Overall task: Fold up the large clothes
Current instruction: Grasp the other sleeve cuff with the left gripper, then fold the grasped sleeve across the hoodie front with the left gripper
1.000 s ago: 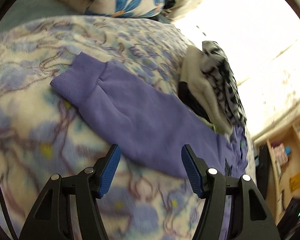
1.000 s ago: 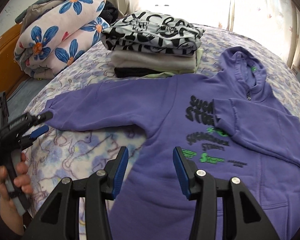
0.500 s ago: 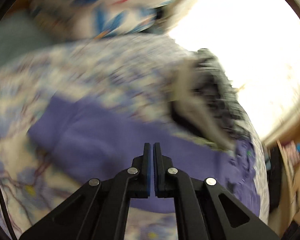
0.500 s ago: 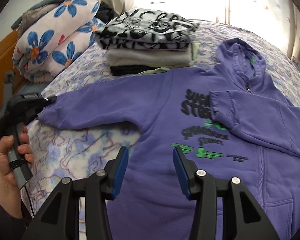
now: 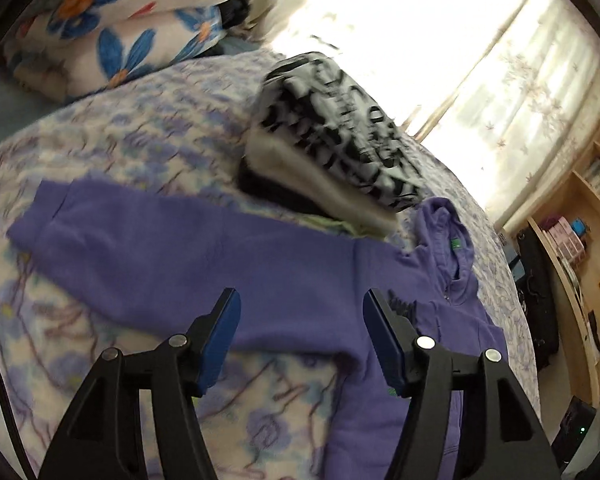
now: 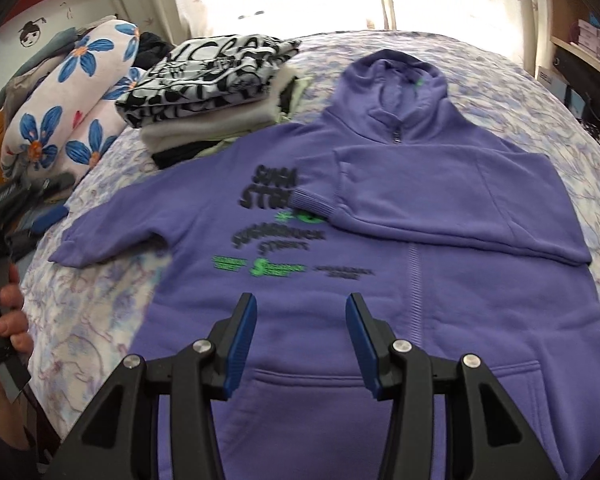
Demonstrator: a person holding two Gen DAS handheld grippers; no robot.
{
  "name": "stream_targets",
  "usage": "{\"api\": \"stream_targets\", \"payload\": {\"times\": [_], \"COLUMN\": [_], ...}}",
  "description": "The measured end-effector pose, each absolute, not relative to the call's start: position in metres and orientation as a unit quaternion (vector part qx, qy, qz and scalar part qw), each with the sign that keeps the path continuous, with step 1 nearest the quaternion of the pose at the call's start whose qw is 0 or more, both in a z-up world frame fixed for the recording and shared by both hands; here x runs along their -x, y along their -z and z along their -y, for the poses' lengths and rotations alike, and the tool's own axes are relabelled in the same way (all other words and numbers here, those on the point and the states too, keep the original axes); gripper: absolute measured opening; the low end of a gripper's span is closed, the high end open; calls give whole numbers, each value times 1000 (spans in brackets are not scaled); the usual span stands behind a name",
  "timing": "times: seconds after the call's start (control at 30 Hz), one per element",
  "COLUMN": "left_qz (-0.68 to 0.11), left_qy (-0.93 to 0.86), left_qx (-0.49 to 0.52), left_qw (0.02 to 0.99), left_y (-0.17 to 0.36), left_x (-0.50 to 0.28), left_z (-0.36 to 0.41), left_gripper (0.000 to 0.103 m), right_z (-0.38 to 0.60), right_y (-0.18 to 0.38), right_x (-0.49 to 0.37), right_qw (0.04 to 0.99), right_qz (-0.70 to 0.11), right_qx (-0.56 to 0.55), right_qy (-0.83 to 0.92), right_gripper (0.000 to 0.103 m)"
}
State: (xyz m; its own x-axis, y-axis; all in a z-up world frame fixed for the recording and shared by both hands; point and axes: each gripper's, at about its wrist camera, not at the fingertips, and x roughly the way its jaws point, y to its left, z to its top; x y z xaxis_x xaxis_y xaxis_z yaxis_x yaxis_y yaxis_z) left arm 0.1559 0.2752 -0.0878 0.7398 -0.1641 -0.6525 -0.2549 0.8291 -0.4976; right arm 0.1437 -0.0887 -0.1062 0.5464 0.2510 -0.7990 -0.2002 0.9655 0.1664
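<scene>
A purple zip hoodie (image 6: pixel 380 280) with black and green print lies face up on the bed. Its right sleeve (image 6: pixel 420 200) is folded across the chest. The other sleeve (image 5: pixel 160 248) stretches out flat to the left, its cuff (image 6: pixel 66 254) near the bed's edge. My left gripper (image 5: pixel 302 300) hovers above that sleeve; its jaws are opening and nothing is between them. In the right wrist view, the left gripper (image 6: pixel 58 200) is held by a hand (image 6: pixel 10 312) beyond the cuff. My right gripper (image 6: pixel 300 304) stands open and empty above the hoodie's lower front.
A stack of folded clothes (image 6: pixel 220 76) with a black-and-white top sits on the bedspread (image 6: pixel 100 340) behind the hoodie's left shoulder. A rolled floral quilt (image 6: pixel 68 100) lies at the far left. Wooden shelves (image 5: pixel 580 240) stand beyond the bed, under a bright curtained window.
My left gripper shut empty half a second ago and has opened again, rising and drawing back from the sleeve. My right gripper has slid across to the hoodie's middle.
</scene>
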Motion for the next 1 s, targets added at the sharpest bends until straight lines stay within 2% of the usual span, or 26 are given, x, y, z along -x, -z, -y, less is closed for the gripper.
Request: {"api": "stream_targets", "payload": {"times": [0.37, 0.6, 0.63, 0.67, 0.7, 0.77, 0.83, 1.0], "left_qz": [-376, -360, -359, -361, -370, -372, -352, -292], "left_qy": [-99, -119, -125, -137, -148, -159, -142, -16], "left_qx": [424, 442, 435, 421, 402, 379, 350, 262], "left_qw": [818, 813, 817, 821, 824, 832, 857, 920], "left_y": [174, 189, 188, 186, 182, 169, 141, 51], "left_x": [-122, -144, -148, -155, -163, -175, -183, -210], "left_z": [-381, -406, -406, -406, -404, -398, -379, -280], "left_gripper": [63, 62, 53, 26, 14, 9, 9, 9], "right_z": [65, 45, 44, 43, 42, 42, 44, 56], "right_y": [117, 118, 118, 118, 118, 117, 114, 107], "right_x": [-150, -156, -157, -158, -158, -158, -156, -153], "right_qw": [868, 865, 865, 864, 864, 864, 866, 871], "right_qz": [-472, -474, -475, -476, -477, -475, -471, -462], "right_qx": [-28, -14, -13, -13, -14, -15, -18, -28], "right_qy": [-150, -161, -162, -162, -163, -164, -166, -164], "right_gripper": [46, 46, 46, 46, 46, 46, 46, 46]}}
